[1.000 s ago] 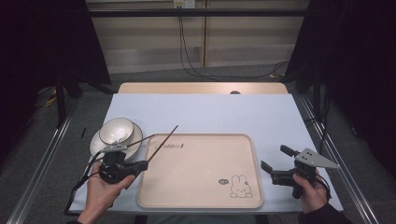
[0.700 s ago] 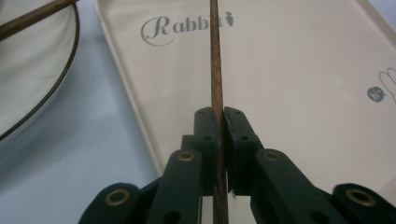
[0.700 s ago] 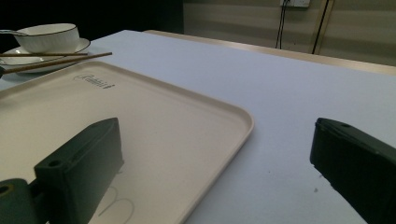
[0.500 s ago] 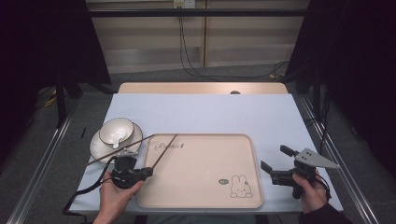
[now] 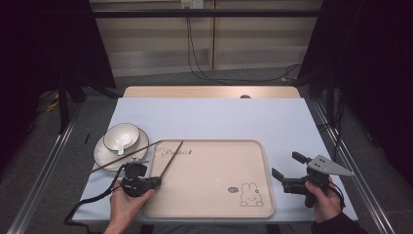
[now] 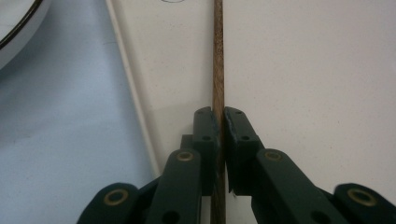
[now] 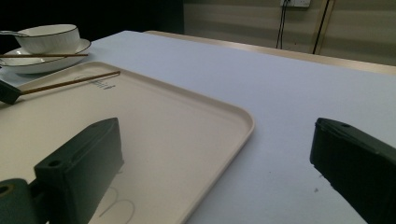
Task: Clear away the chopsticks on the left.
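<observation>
So your left gripper (image 6: 219,126) is pinching a chopstick (image 6: 217,56) over the tray (image 5: 214,195) | right gripper (image 5: 288,171) fingers spread, nothing held

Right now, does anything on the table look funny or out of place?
The chopsticks are split up: one rests slanted across the saucer, while the left gripper pinches the other over the tray.

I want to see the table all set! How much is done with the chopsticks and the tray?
Done: the bowl sits on its plate. In hand: the left gripper is shut on one chopstick, over the tray. Left: the other chopstick lies across the plate; the right gripper waits open beside the tray.
</observation>
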`<state>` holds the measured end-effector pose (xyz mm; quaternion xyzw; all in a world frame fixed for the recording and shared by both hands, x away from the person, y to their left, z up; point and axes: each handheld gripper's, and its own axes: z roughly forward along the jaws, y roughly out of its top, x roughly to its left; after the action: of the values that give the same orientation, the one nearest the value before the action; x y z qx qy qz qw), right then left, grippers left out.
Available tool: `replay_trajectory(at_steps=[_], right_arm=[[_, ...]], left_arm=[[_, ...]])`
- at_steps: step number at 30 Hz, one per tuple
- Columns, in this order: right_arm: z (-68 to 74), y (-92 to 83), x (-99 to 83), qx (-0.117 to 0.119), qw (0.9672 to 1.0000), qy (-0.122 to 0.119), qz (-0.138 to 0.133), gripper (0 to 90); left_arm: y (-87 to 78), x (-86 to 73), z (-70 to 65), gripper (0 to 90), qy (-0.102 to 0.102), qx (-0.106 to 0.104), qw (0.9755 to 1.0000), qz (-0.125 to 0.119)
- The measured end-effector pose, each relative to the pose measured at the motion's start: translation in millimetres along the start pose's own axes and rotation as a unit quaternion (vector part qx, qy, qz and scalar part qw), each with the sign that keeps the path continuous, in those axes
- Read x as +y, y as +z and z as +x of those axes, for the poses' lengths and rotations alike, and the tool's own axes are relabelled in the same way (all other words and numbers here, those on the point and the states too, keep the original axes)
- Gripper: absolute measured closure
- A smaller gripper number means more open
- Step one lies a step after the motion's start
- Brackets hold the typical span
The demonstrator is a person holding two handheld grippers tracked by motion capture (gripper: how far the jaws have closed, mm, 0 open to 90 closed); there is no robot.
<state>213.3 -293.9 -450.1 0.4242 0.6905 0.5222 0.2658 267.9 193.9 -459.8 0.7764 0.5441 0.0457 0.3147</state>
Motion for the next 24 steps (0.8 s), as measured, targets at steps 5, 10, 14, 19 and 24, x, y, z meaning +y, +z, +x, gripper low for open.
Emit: replay_trajectory(at_steps=[5, 10, 14, 19, 24], right_arm=[[0.1, 0.1, -0.2, 0.001, 1.0, 0.0, 0.002, 2.2], [0.2, 0.1, -0.2, 0.002, 1.0, 0.001, 0.002, 2.2], [0.3, -0.1, -0.1, 0.003, 1.0, 0.001, 0.002, 2.2], [0.5, -0.2, 0.0, 0.004, 1.0, 0.001, 0.001, 2.2], [0.2, -0.3, 0.1, 0.003, 1.0, 0.0, -0.001, 2.2]], left_arm=[[0.3, -0.1, -1.0, 79.9, -0.002, -0.002, 1.0, -0.001], [0.2, 0.1, -0.8, 78.1, 0.001, -0.012, 0.9999, -0.002], [-1.4, 0.8, 0.6, 71.4, 0.02, -0.021, 0.9995, -0.011], [-9.6, 2.9, 1.9, 55.1, 0.06, -0.024, 0.9971, -0.039], [-18.3, 3.2, 2.6, 36.7, 0.083, -0.04, 0.9935, -0.067]])
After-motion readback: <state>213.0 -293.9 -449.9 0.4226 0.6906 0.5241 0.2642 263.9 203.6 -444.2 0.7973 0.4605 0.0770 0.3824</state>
